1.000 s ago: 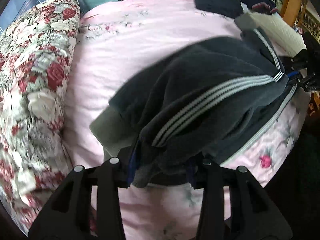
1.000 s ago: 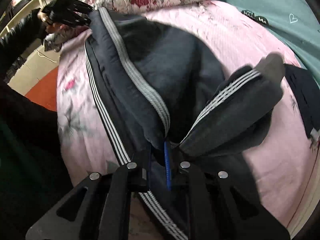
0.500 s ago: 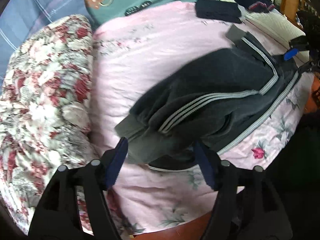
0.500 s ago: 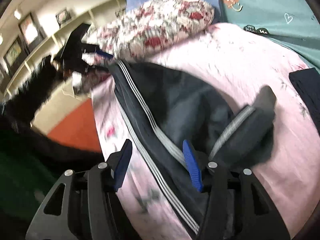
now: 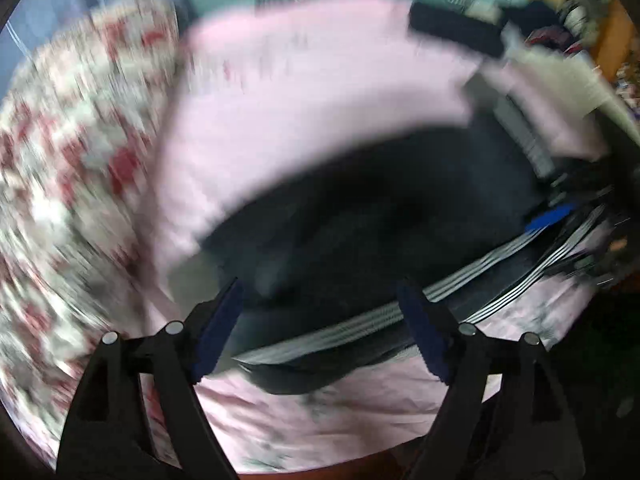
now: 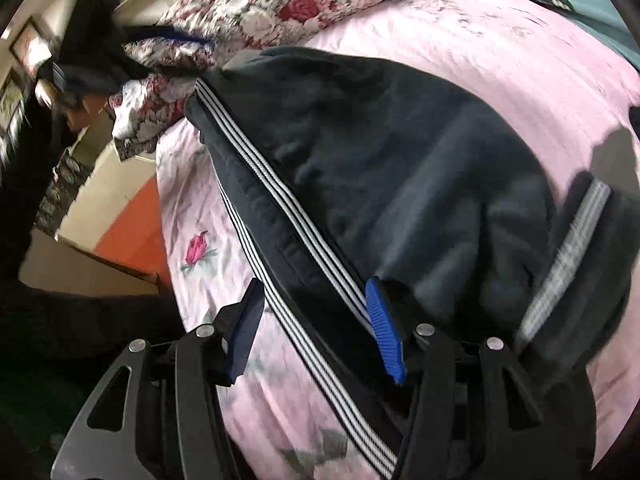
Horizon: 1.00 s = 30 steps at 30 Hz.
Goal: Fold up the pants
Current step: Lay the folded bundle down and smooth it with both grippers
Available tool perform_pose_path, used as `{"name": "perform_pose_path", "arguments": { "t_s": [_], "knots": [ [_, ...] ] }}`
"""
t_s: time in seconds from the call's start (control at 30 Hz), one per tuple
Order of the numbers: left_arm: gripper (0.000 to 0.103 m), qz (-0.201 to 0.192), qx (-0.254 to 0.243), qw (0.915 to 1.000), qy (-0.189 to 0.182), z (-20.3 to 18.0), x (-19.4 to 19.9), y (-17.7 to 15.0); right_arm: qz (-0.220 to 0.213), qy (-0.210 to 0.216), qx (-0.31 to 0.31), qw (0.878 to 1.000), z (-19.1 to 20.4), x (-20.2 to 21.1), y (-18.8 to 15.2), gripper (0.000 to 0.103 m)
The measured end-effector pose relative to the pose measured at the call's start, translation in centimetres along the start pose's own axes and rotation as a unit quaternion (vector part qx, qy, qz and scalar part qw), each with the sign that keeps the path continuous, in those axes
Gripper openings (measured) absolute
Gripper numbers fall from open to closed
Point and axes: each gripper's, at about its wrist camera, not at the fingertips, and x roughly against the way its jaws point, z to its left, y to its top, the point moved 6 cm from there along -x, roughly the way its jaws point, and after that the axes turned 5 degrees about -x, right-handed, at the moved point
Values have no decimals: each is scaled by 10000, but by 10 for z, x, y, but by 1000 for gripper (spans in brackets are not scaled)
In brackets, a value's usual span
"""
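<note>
L tongs wide, empty, over pants; R tongs wide, straddling striped seam, gripping nothing.

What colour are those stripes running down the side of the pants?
White, in a band of three on the dark navy pants; the stripes show best in the right wrist view.

- Left wrist view: heavy motion blur — the floral quilt smears into streaks.
- Right wrist view: sharper, evenly daylit, fisheye-bent at dark edges.

Readable text: none is showing in either view.
Pants: only white side stripes are showing, no brand or label.
</note>
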Motion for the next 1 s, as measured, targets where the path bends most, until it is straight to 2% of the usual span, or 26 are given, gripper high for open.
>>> {"name": "perform_pose_path", "arguments": {
  "t_s": [0.03, 0.07, 0.13, 0.2, 0.27, 0.33, 0.4, 0.57, 0.63, 0.67, 0.73, 0.8, 0.83, 0.87, 0.93, 1.0],
  "knots": [
    [81, 356, 33, 9993, 91, -5, -22, -8, -93, 45, -111, 9999, -5, 10, -1, 54],
    [81, 464, -25, 9987, 190, -8, -32, -12, -224, 50, -193, 9996, -9, 22, 0, 54],
    [81, 368, -135, 9986, 367, -13, -33, -11, -548, -102, -271, 9981, -20, 47, 1, 54],
    [81, 309, 139, 9992, 198, -10, -23, -4, -919, -463, -435, 9937, -39, 78, 10, 54],
    [81, 140, 409, 9991, -14, -9, -10, 5, -1197, -1218, -666, 9831, -65, 101, 21, 54],
    [81, -83, 490, 9988, 49, -15, 4, 17, -1319, -1837, -974, 9692, -93, 112, 35, 54],
    [88, -233, 589, 9979, 110, -24, 11, 25, -1237, -1927, -1077, 9675, -105, 107, 47, 54],
    [88, -562, 963, 9933, 316, -71, 6, 35, -767, -2518, -1228, 9569, -134, 71, 79, 54],
    [90, -787, 975, 9917, 294, -93, 6, 33, -623, -2601, -1261, 9553, -146, 61, 83, 54],
    [94, -964, 1007, 9901, 182, -106, 4, 30, -523, -2640, -1239, 9551, -149, 51, 88, 54],
    [95, -1011, 1113, 9886, -3, -126, -5, 26, -406, -2753, -1195, 9530, -154, 40, 91, 53],
    [95, -860, 1382, 9849, -586, -144, -26, 19, -272, -2710, -1181, 9549, -156, 30, 89, 17],
    [95, -769, 1455, 9839, -694, -147, -34, 17, -236, -2603, -1264, 9569, -158, 30, 88, 12],
    [95, -641, 1527, 9841, -639, -150, -45, 14, -327, -2568, -1277, 9574, -159, 35, 87, 12],
    [96, -735, 1430, 9858, -479, -154, -47, 13, -583, -2458, -1270, 9592, -156, 54, 82, 11],
    [96, -714, 1361, 9868, -511, -156, -46, 14, -1071, -2176, -1379, 9603, -147, 88, 72, 11]
  ]
}}
